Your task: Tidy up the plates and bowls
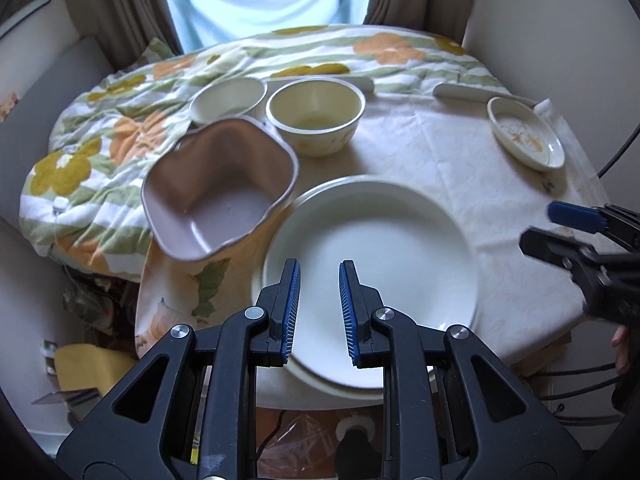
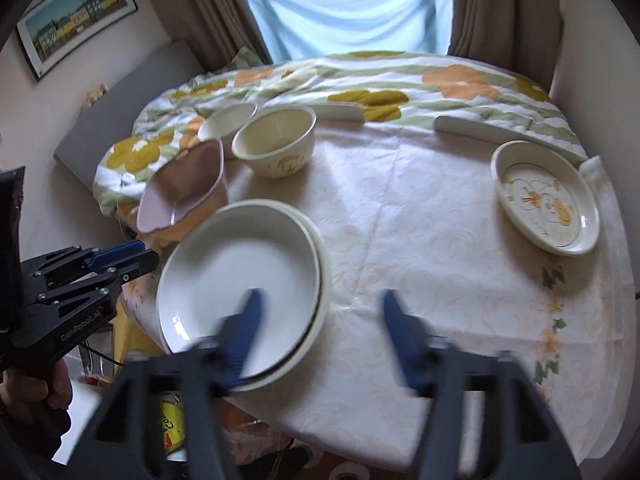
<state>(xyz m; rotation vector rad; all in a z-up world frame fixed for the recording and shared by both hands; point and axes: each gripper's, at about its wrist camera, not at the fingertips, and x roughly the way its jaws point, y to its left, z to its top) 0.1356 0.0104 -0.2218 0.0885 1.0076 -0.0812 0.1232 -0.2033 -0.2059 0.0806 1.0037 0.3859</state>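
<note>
A white plate [image 1: 372, 248] lies stacked on a cream plate at the table's near left edge; it also shows in the right wrist view [image 2: 240, 268]. My left gripper [image 1: 319, 312] is open and empty just above its near rim. My right gripper [image 2: 320, 340] is open and empty over the cloth to the plate's right, blurred. A pink square bowl [image 1: 220, 192] sits tilted at the left edge. A cream round bowl [image 1: 316, 116] and a white bowl [image 1: 228, 98] stand behind it. A small flowered plate [image 2: 546, 196] lies at the far right.
A flowered quilt [image 1: 120, 120] covers the table's back and left. Two white flat pieces [image 2: 472, 126] lie along its edge. Bags and clutter lie on the floor below the near edge. A window with curtains is behind.
</note>
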